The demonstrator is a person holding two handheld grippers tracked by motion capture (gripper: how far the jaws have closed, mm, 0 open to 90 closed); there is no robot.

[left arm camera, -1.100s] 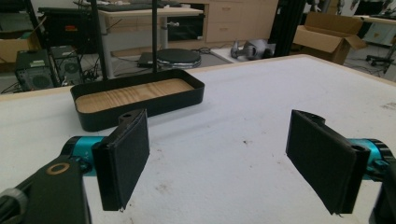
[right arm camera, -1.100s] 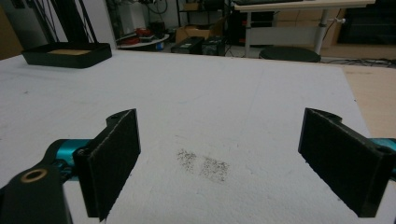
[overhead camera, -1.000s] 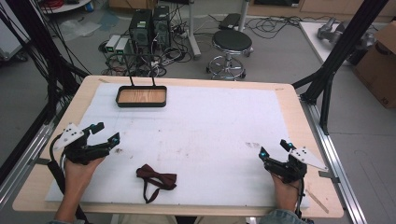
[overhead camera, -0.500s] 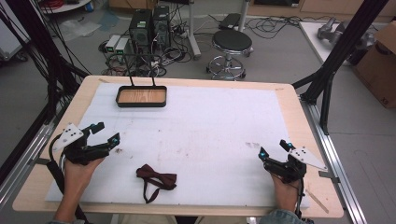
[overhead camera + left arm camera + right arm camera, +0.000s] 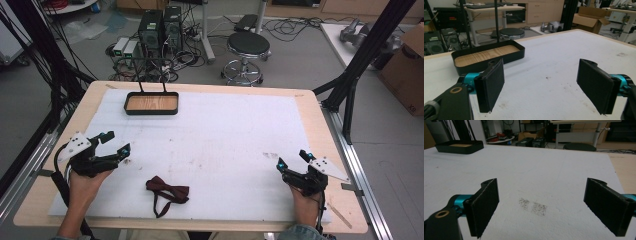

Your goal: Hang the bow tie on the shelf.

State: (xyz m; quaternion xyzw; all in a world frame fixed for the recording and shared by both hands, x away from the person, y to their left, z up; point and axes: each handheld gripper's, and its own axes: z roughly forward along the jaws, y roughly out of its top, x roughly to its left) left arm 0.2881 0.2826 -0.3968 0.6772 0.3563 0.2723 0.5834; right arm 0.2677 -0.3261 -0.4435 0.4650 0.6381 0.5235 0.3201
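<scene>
Evidently the wide wooden table with its white foam mat (image 5: 215,135) had been laid out as a plain working field, the pale surface making any small dark thing easy to find. At the far left of the mat stood the shallow black tray with a wood-grain floor (image 5: 151,103), empty and well apart from everything else, probably set there as the place to receive what was picked up; the left gripper view looked toward it past its own jaws (image 5: 487,56). The left gripper (image 5: 114,144) rested low at the mat's left edge, jaws spread wide with nothing between them, and it sat near the work piece, which suggested it was the one meant to reach. The right gripper (image 5: 292,159) lay at the mat's right side, likewise released and empty, far from the piece and seemingly parked out of the way above a faint grey smudge (image 5: 532,206). The dark maroon fabric bow tie with trailing strap (image 5: 167,192) lay flat near the front edge, between the two hands but closer to the left, untouched.
</scene>
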